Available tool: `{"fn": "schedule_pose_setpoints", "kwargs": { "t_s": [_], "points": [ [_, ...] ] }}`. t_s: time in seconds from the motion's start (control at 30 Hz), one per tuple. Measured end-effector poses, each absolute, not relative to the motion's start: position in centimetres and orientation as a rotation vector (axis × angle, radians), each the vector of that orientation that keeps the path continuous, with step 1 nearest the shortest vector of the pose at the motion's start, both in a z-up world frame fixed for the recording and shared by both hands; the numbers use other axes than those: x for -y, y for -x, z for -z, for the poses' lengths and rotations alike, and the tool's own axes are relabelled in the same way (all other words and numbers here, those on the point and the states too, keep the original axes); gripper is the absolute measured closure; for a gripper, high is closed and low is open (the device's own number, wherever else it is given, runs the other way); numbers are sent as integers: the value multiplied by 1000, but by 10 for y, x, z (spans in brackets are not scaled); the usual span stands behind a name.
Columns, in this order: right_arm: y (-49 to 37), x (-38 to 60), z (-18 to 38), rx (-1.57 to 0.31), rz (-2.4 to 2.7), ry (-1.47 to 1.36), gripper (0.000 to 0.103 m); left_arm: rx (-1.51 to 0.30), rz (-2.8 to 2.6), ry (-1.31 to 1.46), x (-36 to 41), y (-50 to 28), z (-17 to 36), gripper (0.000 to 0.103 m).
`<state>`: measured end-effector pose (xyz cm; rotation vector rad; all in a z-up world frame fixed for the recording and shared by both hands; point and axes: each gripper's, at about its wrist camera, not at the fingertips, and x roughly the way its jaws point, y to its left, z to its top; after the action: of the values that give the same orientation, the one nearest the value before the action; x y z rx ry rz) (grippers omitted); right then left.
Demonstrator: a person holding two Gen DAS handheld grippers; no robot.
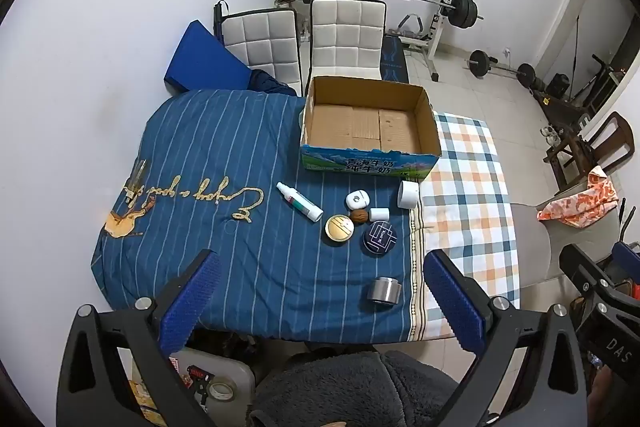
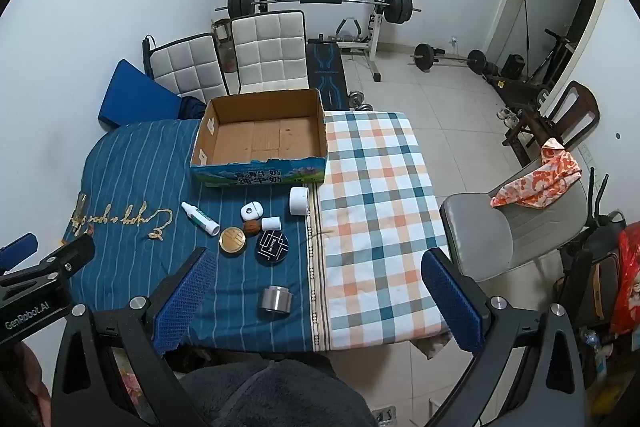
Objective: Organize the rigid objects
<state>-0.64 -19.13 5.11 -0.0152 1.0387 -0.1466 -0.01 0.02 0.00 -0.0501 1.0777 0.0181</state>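
An open, empty cardboard box (image 1: 368, 151) (image 2: 260, 175) stands at the far side of the cloth-covered table. In front of it lie a white spray bottle (image 1: 299, 202) (image 2: 200, 218), a white case (image 1: 357, 199) (image 2: 251, 211), a walnut (image 1: 359, 216) (image 2: 252, 225), a small white cylinder (image 1: 379, 214) (image 2: 271, 223), a larger white cylinder (image 1: 408, 194) (image 2: 299, 201), a gold round tin (image 1: 339, 227) (image 2: 232, 239), a dark round tin (image 1: 379, 237) (image 2: 272, 247) and a metal cylinder (image 1: 384, 291) (image 2: 275, 299). My left gripper (image 1: 320, 303) and right gripper (image 2: 320, 303) are both open and empty, held above the table's near edge.
A blue striped cloth (image 1: 208, 147) and a checked cloth (image 2: 376, 211) cover the table. Two white chairs (image 1: 344, 35) stand behind it, with a barbell rack (image 1: 440, 11) beyond. A grey chair with an orange cloth (image 2: 536, 175) is at the right.
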Motion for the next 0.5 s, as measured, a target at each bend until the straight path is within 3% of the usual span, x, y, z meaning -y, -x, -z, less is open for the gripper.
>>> {"fn": "schedule_pose_setpoints", "kwargs": {
  "t_s": [0.5],
  "points": [
    [6,193,-50,-1033,136,-1,0,-1081,-19,36,2,-2,-3,0]
  ]
}}
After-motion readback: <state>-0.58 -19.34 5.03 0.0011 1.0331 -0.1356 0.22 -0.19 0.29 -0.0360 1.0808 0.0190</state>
